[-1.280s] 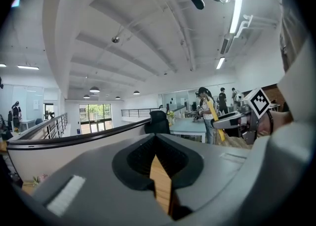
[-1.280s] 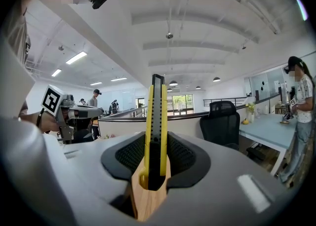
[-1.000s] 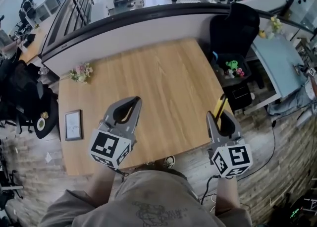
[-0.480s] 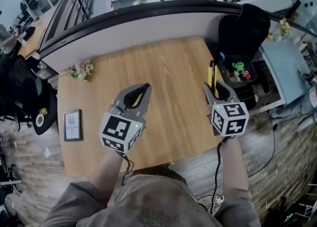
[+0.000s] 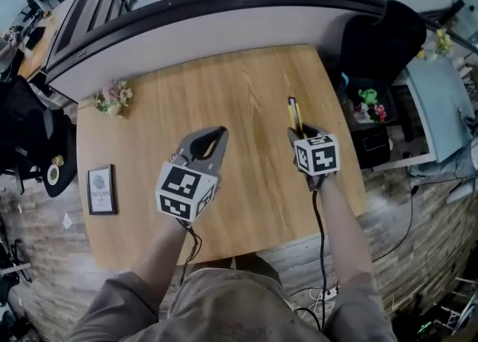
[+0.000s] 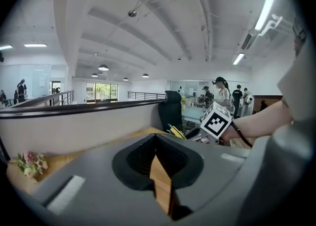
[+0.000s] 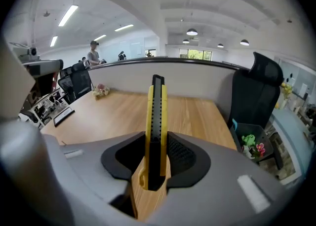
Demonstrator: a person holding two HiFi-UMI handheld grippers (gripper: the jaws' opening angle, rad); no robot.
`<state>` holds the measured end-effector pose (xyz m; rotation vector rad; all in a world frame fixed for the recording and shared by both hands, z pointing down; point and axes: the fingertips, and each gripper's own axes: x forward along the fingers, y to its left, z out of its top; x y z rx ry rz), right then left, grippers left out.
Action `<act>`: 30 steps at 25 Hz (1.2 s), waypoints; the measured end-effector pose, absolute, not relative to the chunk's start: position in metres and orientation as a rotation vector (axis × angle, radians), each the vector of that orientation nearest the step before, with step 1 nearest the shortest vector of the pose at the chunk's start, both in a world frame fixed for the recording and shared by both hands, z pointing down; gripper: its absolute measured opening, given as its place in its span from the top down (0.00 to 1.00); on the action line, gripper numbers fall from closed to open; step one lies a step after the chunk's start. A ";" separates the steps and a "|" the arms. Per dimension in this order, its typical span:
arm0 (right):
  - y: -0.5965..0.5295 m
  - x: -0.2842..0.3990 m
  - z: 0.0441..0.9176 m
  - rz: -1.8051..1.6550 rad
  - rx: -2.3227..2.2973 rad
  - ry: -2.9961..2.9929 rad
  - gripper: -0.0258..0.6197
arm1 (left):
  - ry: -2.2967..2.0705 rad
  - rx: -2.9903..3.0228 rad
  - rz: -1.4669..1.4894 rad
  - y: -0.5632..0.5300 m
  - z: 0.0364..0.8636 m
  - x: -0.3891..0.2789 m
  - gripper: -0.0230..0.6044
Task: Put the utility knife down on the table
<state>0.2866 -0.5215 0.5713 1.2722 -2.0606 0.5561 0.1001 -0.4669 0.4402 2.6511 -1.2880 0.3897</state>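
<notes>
The utility knife (image 5: 293, 115) is yellow and black. It sticks out forward from my right gripper (image 5: 300, 133), which is shut on its handle and holds it above the right part of the wooden table (image 5: 224, 79). In the right gripper view the knife (image 7: 156, 121) stands on edge between the jaws of the right gripper (image 7: 157, 143), pointing across the table (image 7: 108, 114). My left gripper (image 5: 216, 135) hovers over the table's middle, shut with nothing in it. The left gripper view shows its closed jaws (image 6: 157, 141) and, to the right, the knife (image 6: 175, 131).
A small bunch of flowers (image 5: 110, 98) lies at the table's far left and a framed picture (image 5: 100, 190) near its left edge. A curved partition (image 5: 209, 23) bounds the far side. A black chair (image 5: 381, 42) and a bin of toys (image 5: 370, 105) stand off the right edge.
My right gripper has carried the knife leftward and forward, from beyond the table's right edge to over the tabletop. The left gripper has barely moved.
</notes>
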 end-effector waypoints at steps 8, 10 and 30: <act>-0.515 0.292 0.678 0.742 1.195 -1.906 0.75 | -1.247 2.478 0.499 -0.490 0.531 0.093 0.97; -0.507 0.295 0.699 0.776 1.175 -1.871 0.75 | -1.226 2.443 0.519 -0.490 0.548 0.093 0.97; -0.492 0.304 0.732 0.843 1.205 -1.784 0.75 | -1.121 2.390 0.639 -0.459 0.595 0.096 0.97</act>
